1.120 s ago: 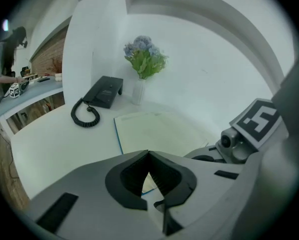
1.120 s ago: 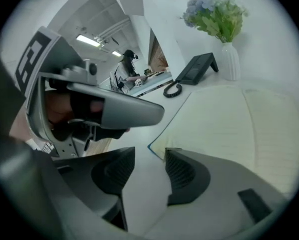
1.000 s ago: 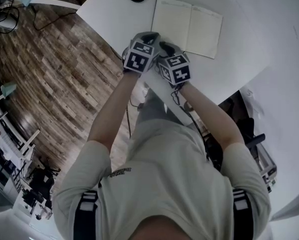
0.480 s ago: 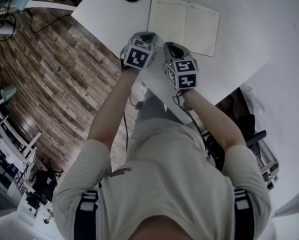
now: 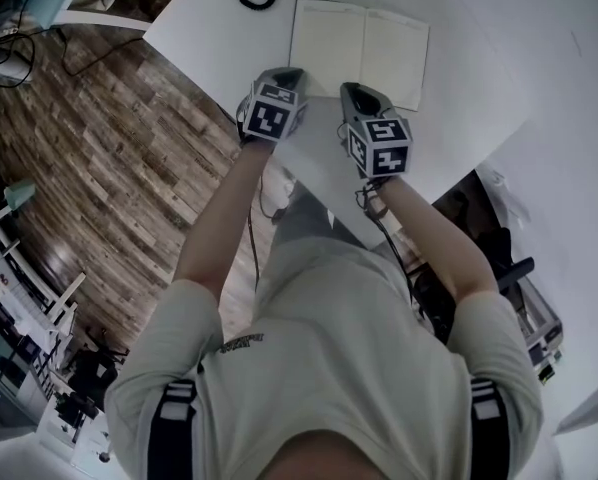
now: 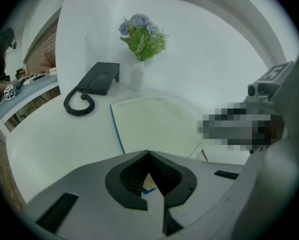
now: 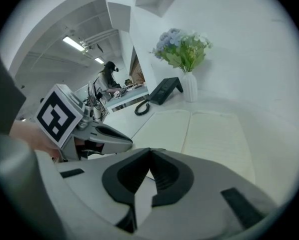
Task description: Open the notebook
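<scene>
1. A white table [image 5: 459, 78] is seen from above, with a wooden floor [image 5: 109, 138] beside it.
2. The notebook [image 5: 359, 50] is laid open and flat on the table, both pale pages facing up. A blue cover edge is shown along its left side in the left gripper view [image 6: 154, 124]. It is also seen beyond the jaws in the right gripper view [image 7: 199, 134].
3. The left gripper [image 5: 287, 72] is held just beside the notebook's near left corner, pointed downward. In its own view [image 6: 149, 154] the jaws are brought together at the tips and nothing is gripped. Only a bit of the notebook's corner is glimpsed through the gap behind the tips.
4. The right gripper [image 5: 354, 90] is held at the notebook's near edge, roughly at the spine. Whether the page is touched cannot be told. In its own view [image 7: 150, 151] the jaws are closed fully on each other and nothing is held.
5. The two grippers are kept apart, side by side, each carrying a cube with square markers.
6. A dark telephone [image 6: 100, 77] is placed beyond the notebook, its coiled cord [image 6: 79, 104] lying on the table.
7. A white vase [image 6: 137, 76] with flowers [image 6: 142, 34] is set just beside the telephone.
</scene>
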Motion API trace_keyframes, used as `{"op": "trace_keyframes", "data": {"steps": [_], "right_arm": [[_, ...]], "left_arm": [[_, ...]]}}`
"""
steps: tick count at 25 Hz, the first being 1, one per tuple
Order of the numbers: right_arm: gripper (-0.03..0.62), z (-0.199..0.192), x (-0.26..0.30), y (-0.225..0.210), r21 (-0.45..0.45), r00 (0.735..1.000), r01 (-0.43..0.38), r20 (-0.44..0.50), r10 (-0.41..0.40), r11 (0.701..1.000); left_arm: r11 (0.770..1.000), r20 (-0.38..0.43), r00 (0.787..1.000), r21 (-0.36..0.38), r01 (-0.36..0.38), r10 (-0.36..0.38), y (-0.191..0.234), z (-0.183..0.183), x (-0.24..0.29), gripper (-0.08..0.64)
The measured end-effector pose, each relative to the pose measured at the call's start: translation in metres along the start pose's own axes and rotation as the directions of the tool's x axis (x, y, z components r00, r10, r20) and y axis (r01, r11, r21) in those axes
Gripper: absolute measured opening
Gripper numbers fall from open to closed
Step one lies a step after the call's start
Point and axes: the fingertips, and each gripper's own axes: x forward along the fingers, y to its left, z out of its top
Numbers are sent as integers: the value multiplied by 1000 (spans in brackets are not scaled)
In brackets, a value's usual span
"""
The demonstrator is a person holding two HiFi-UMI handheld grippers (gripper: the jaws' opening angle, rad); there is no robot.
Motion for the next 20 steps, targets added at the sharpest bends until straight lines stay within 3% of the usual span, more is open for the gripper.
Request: {"op": "trace_keyframes", "data": {"steps": [6, 12, 20], "right_arm": [[5, 35, -53, -8, -42, 996, -26, 89, 30, 999], [5, 55, -110, -6, -67, 982, -55, 176, 66, 996], [5, 71, -189, 7, -90, 953, -51, 292, 75, 995]], "left_arm": [[999, 125, 992, 23, -30, 27, -17, 40, -47, 8], [992, 248, 968, 105, -71, 43, -53, 76, -100, 8], [989, 443, 897, 124, -77, 14, -114, 111, -176, 8]]}}
